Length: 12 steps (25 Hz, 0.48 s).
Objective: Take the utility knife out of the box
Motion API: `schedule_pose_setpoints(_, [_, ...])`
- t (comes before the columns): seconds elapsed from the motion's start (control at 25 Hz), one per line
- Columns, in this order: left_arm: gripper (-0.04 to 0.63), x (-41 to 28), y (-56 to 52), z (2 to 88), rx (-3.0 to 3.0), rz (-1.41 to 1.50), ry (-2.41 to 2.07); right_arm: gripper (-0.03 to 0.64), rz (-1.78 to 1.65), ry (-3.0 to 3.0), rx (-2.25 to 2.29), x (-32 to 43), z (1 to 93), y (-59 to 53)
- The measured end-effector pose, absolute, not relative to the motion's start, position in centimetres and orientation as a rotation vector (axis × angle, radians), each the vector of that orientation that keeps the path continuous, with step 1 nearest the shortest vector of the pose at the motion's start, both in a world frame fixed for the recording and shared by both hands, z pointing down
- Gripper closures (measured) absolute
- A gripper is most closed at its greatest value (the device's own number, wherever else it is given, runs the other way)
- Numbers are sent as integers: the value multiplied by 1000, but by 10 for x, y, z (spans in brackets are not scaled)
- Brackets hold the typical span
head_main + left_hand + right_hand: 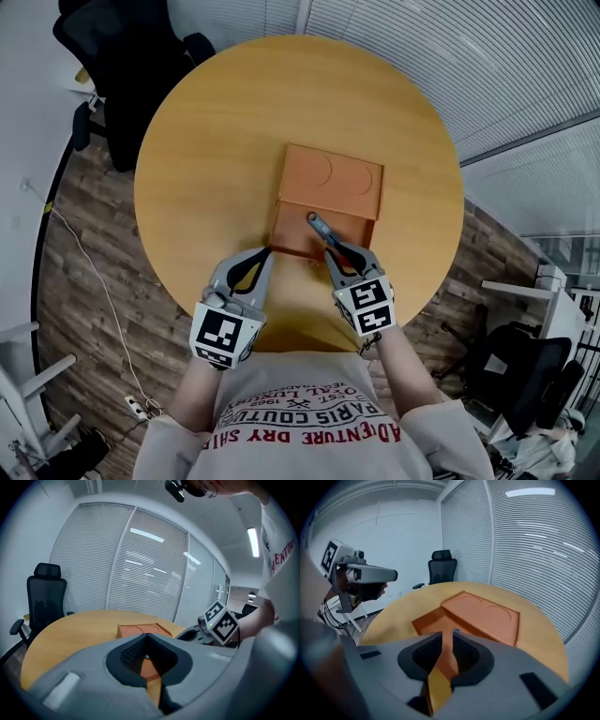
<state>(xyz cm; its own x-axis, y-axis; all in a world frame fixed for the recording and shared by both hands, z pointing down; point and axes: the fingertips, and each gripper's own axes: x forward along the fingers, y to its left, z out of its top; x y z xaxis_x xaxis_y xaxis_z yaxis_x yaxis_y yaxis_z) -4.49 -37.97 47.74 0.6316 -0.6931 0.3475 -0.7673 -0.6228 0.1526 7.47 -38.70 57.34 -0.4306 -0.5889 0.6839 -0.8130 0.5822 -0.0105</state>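
Observation:
An orange box lies open in the middle of the round wooden table (206, 169), its tray (292, 234) towards me and its lid (333, 176) flipped back behind. A dark utility knife (322, 230) lies slanted in the tray. My right gripper (337, 253) sits at the knife's near end with its jaws a little apart; only the knife's tip (455, 631) shows just beyond them, and nothing is pressed between the pads. My left gripper (266, 252) is at the tray's front left corner, its fingertips meeting and empty. In the left gripper view the box (140, 631) lies straight ahead.
A black office chair (131, 66) stands past the table's far left edge. Slatted glass walls (525, 550) run behind and to the right. Cables trail over the wooden floor (84, 281) at the left. More chairs and clutter stand at the lower right (525, 375).

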Motion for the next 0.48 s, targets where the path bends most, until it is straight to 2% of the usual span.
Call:
schedule_pose_setpoints(0.24, [600, -54, -386, 498, 2513, 372, -1156, 470, 465, -2016, 1016, 76, 619, -406])
schedule_pose_setpoints(0.48, [601, -61, -396, 507, 2507, 358, -1135, 463, 462, -1927, 956, 69, 647, -422])
